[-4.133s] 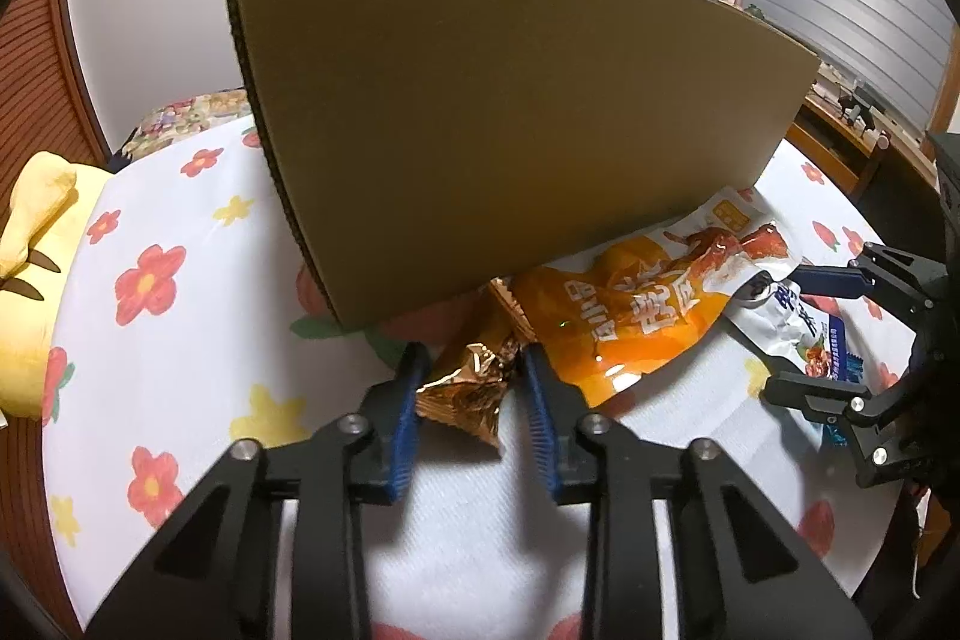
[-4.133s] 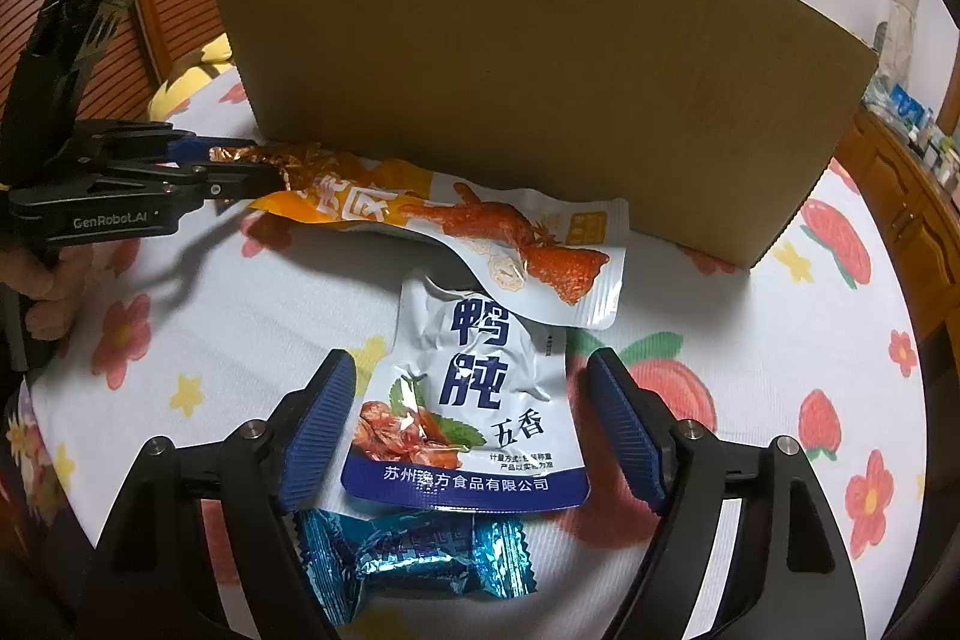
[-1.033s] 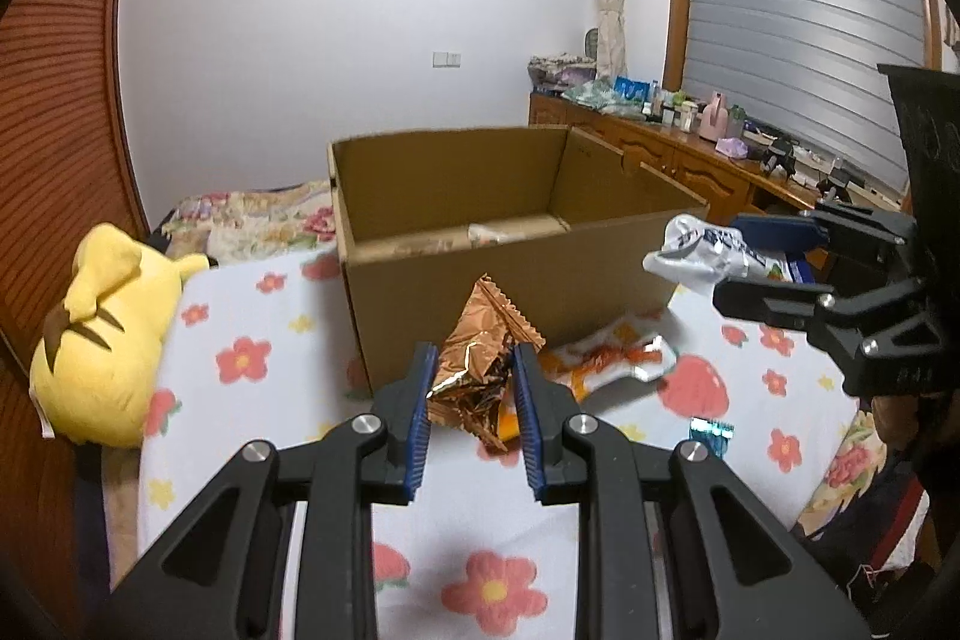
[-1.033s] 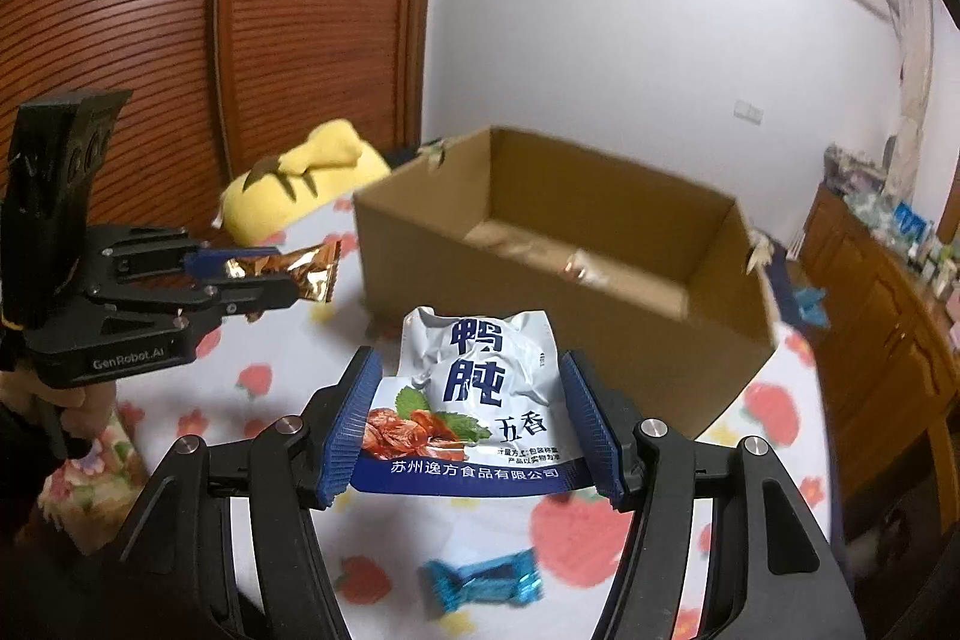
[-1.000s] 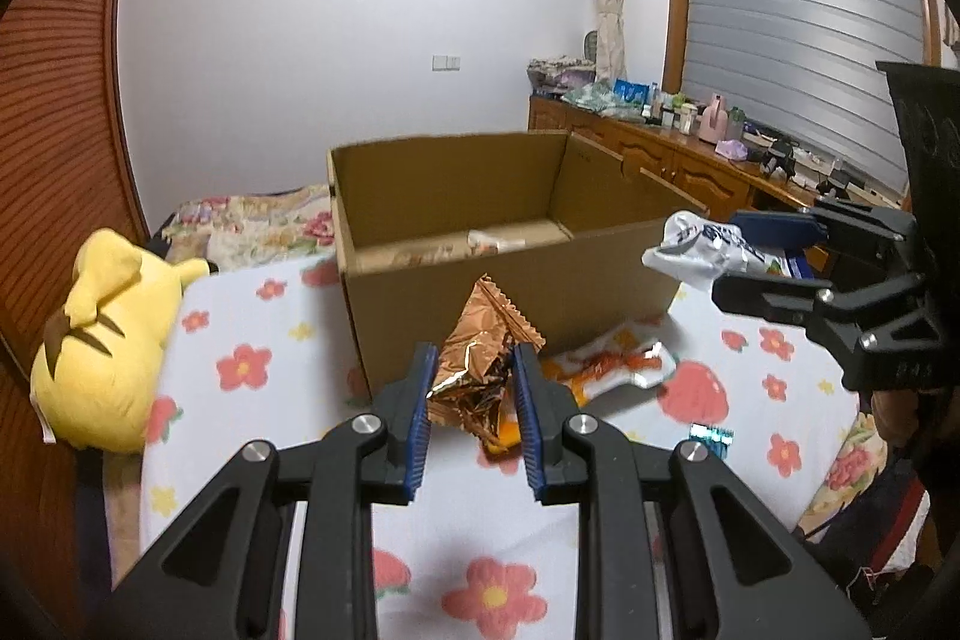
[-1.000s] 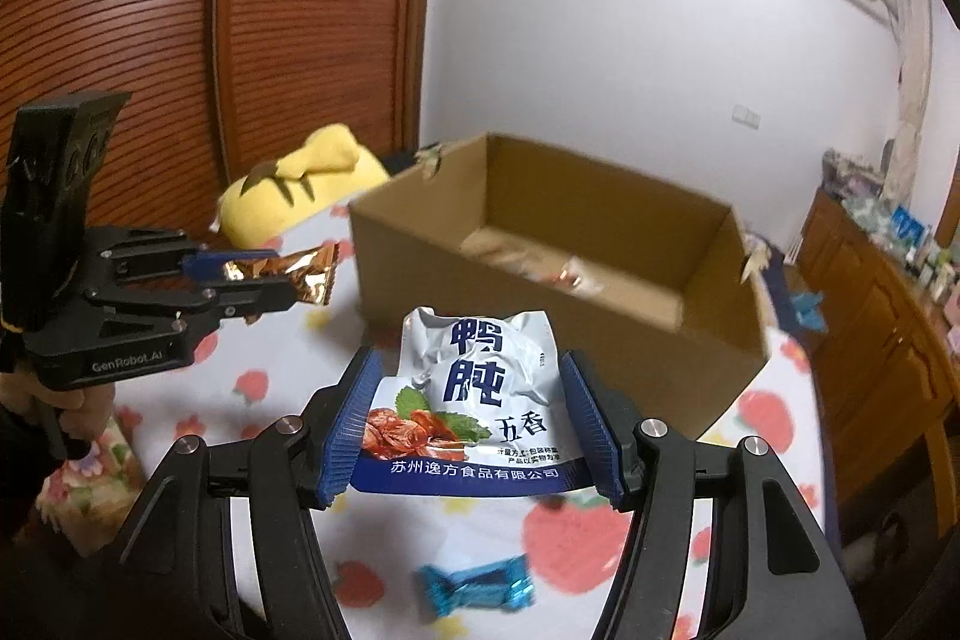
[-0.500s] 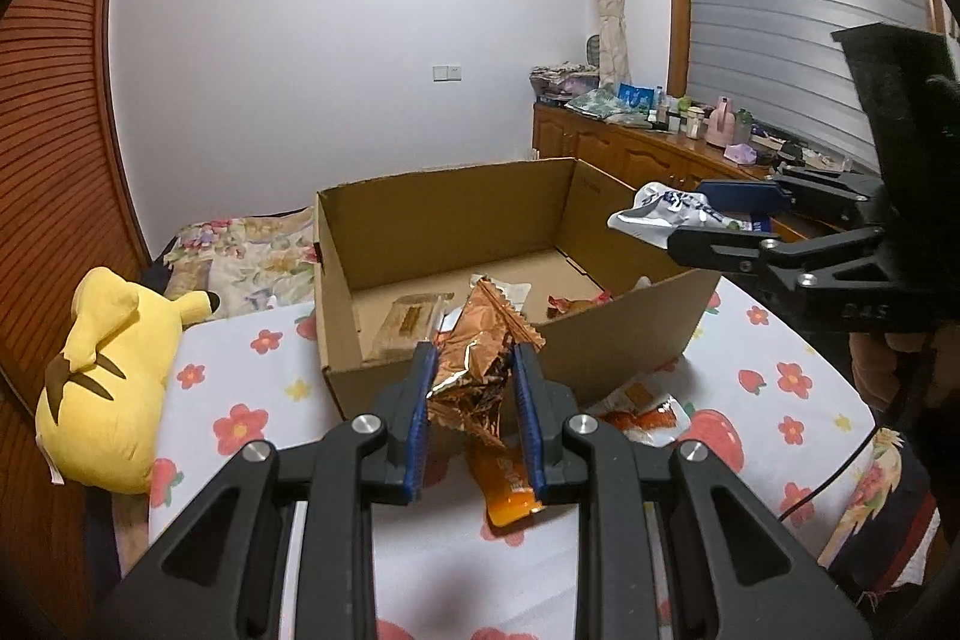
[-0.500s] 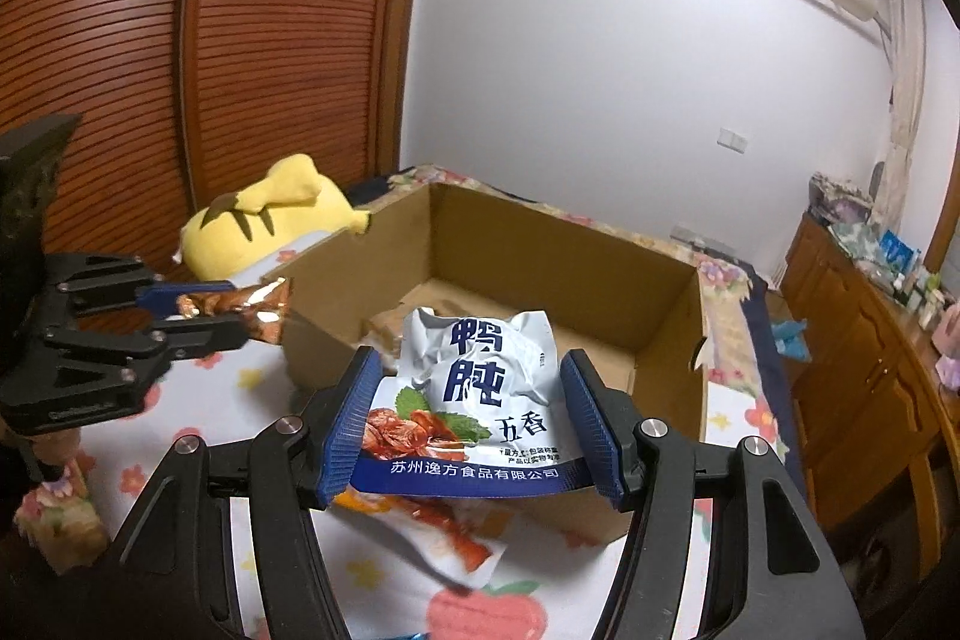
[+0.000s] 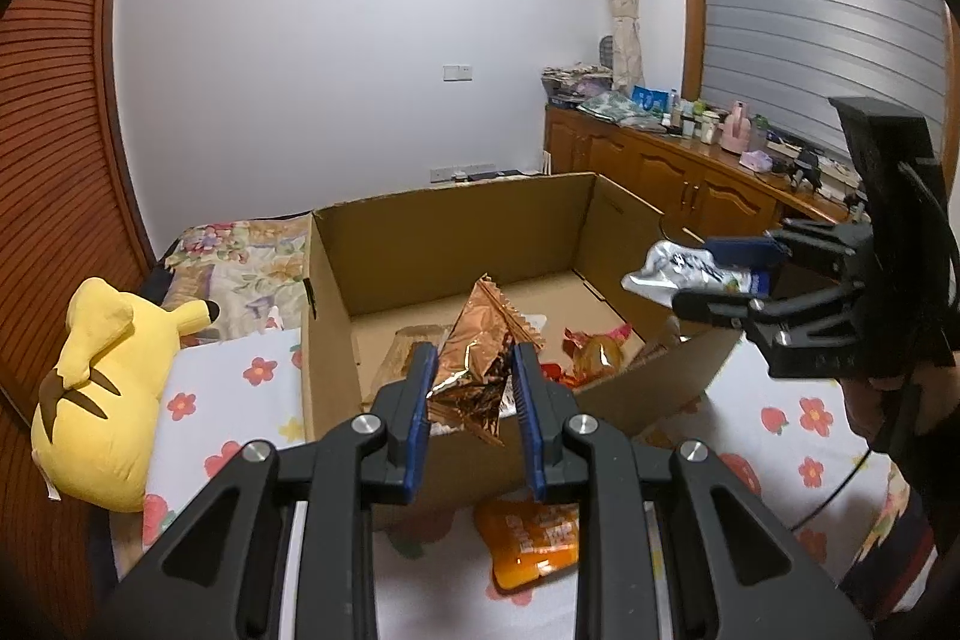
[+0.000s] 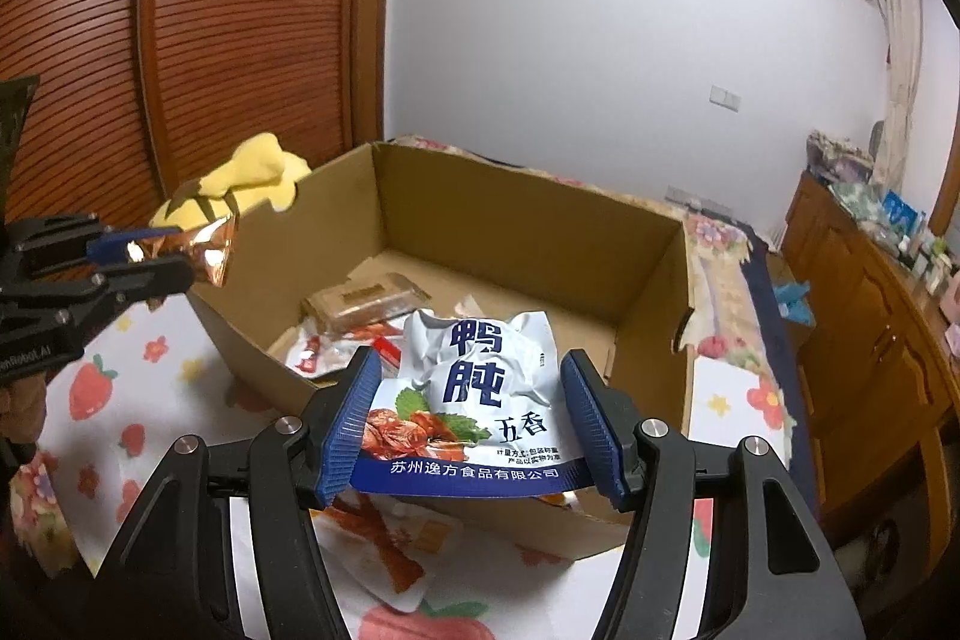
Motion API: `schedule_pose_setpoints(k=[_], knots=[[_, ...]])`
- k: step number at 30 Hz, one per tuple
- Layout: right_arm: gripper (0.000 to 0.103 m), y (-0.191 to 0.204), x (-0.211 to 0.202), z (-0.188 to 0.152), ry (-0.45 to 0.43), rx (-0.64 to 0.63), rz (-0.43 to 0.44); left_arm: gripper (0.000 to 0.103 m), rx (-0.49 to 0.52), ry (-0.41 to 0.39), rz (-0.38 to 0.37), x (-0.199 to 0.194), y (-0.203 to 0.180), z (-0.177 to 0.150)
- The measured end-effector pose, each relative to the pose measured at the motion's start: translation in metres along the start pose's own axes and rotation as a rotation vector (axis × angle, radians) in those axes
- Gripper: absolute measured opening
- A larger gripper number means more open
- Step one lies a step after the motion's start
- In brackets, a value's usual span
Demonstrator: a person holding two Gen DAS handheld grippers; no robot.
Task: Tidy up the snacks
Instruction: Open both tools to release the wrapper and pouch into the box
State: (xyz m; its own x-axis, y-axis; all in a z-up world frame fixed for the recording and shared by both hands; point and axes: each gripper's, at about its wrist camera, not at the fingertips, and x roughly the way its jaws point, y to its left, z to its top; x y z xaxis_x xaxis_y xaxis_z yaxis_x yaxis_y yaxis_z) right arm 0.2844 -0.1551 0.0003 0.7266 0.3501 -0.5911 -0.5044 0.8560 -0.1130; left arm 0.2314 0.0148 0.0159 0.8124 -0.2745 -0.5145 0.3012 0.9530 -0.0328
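Both grippers have risen from table level since four seconds ago and come forward; each now hangs at the near wall of the box, looking down into it.

Box (image 9: 468,244): open-topped cardboard, on the flowered table (image 9: 240,400), long axis running left to right across both views. Several snacks already lie on its floor.

Pouch (image 10: 480,388): white and blue, held flat and crosswise in the right gripper (image 10: 471,427), whose pads are clamped on its two side edges. It sits above the near rim, towards the box's right end.

Foil pack (image 9: 480,370): copper-coloured, pinched upright in the left gripper (image 9: 471,400), jaws nearly together on it. It hangs just over the near wall, left of centre.

Orange packet (image 9: 528,544): on the table outside the box, below the left gripper, not yet collected.

Relation that matters: the box interior lies ahead of and below both grippers. Neither looks clearly nearer; each seems to need only a short advance past the rim before letting go. Judged mid-task.
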Motion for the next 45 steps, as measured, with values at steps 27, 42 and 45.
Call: schedule_pose_setpoints(k=[27,42,45], knots=[[0.071,-0.020,-0.008,-0.007,-0.025,0.057,0.032,0.024,-0.006,0.064,0.037,0.063,-0.004,0.015],[0.072,-0.018,-0.011,-0.010,-0.025,0.056,0.029,0.027,-0.006,0.092,0.043,0.071,-0.007,0.011],[0.072,-0.018,-0.012,-0.010,-0.026,0.057,0.025,0.027,-0.004,0.088,0.042,0.066,-0.009,0.011]])
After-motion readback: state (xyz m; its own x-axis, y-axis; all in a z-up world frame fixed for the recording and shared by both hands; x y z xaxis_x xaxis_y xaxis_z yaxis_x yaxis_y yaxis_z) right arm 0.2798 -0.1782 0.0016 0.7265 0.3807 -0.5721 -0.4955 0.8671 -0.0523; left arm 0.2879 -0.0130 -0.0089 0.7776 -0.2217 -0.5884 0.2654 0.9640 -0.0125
